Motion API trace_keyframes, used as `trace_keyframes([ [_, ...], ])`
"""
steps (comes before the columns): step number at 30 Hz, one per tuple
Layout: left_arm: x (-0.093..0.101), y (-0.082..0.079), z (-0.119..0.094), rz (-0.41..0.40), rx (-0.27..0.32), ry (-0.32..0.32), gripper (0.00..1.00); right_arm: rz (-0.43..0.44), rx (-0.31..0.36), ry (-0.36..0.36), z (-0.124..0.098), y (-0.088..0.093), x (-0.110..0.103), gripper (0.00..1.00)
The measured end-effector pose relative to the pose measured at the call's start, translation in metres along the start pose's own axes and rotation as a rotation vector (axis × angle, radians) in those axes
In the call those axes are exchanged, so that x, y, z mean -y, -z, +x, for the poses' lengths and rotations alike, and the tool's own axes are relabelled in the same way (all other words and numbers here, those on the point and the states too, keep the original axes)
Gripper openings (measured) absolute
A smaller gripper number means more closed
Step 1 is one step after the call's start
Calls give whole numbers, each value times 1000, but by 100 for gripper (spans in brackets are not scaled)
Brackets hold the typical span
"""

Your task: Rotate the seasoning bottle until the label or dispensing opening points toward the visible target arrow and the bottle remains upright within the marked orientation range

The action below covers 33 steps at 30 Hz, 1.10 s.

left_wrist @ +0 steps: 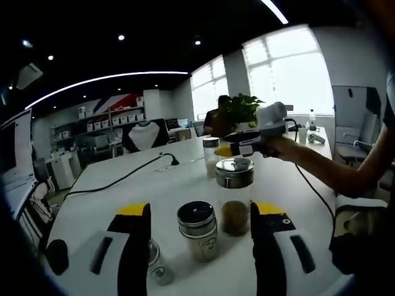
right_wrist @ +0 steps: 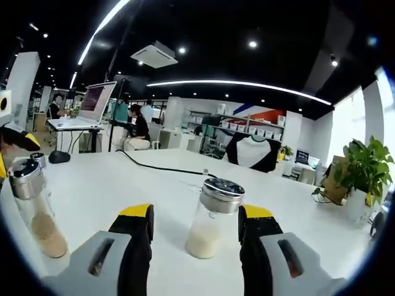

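Both grippers – left (left_wrist: pixel 200 231) and right (right_wrist: pixel 194 231) – stand wide open, holding nothing, on a white table (right_wrist: pixel 111 185); the right frames an upright seasoning bottle (right_wrist: pixel 213 216) – rotation apparently not begun, no arrow discernible.

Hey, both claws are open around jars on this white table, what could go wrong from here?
1. The left claw brackets two jars that stand close together, the short jar and the tall jar; closing may catch or tip the wrong one.
2. The right claw straddles a tall, narrow jar; an off-centre squeeze could topple it.
3. The black cable lies across the table and might snag.
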<state>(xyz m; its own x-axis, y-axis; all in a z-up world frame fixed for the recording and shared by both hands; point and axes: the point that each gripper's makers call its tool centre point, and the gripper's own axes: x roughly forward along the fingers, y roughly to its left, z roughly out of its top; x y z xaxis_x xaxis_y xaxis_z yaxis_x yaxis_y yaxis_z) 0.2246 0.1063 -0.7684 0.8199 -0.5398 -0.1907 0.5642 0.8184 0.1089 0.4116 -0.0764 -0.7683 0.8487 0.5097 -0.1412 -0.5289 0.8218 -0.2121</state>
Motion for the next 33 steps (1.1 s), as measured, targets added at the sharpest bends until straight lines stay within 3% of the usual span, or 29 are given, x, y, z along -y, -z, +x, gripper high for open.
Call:
trace_keyframes([
  [10, -8, -12, -3, 15, 20, -18, 68, 12, -8, -1, 12, -1, 5, 55],
  [21, -5, -7, -3, 7, 13, 0, 68, 38, -13, 44, 14, -4, 17, 55],
  [33, -10, -8, -7, -1, 35, -11, 68, 75, -17, 75, 31, -3, 31, 54],
])
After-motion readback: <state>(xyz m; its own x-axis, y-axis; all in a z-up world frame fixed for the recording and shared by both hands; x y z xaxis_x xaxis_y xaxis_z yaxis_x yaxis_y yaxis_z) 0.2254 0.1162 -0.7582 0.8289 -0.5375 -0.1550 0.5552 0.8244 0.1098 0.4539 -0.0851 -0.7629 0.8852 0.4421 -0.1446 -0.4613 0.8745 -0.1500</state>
